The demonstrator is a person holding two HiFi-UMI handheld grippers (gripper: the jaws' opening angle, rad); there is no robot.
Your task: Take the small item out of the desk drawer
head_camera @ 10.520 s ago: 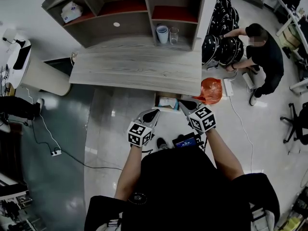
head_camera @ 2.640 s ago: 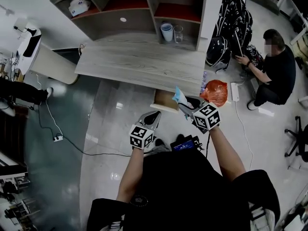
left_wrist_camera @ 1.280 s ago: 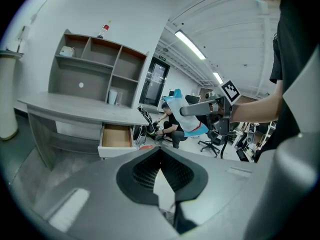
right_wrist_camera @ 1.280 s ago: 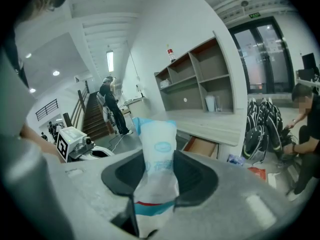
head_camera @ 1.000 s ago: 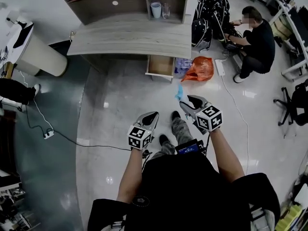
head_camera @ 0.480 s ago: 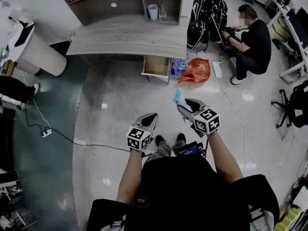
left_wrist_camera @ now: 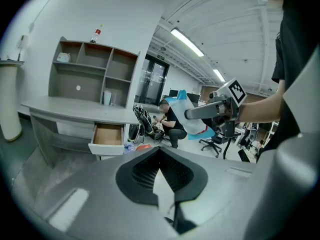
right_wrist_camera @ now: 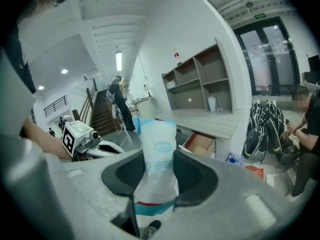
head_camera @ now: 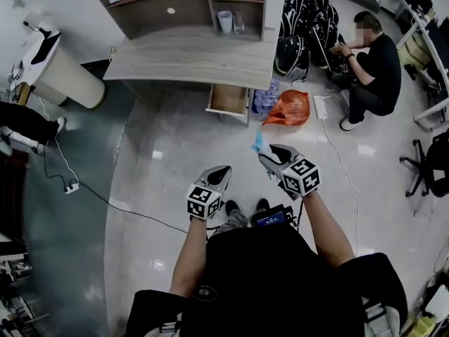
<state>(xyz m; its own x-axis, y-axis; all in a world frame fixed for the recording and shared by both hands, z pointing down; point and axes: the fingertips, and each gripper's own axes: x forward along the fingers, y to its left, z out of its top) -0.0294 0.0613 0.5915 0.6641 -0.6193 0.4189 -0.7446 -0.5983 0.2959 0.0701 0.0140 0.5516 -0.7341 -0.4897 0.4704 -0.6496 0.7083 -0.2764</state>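
Between the jaws of the right gripper stands a small white plastic packet with blue edges and blue print. It is upright, with its lower part clamped by the two dark pads and its top rising clear of them. The packet is out in the open room, held over the pale glossy floor and well apart from the furniture. Beside it, the left gripper has its jaws drawn together at the tips with nothing between them, and it points the same way as the right one.

Farther ahead stands a long grey wood-grain desk. Its light wooden desk drawer is pulled open at the right end. Just right of the drawer, a crumpled orange plastic bag lies on the floor. Beyond it a person in black clothes crouches beside a cluster of black backpacks. Behind the desk rises a grey open shelf unit with two cups in one compartment.
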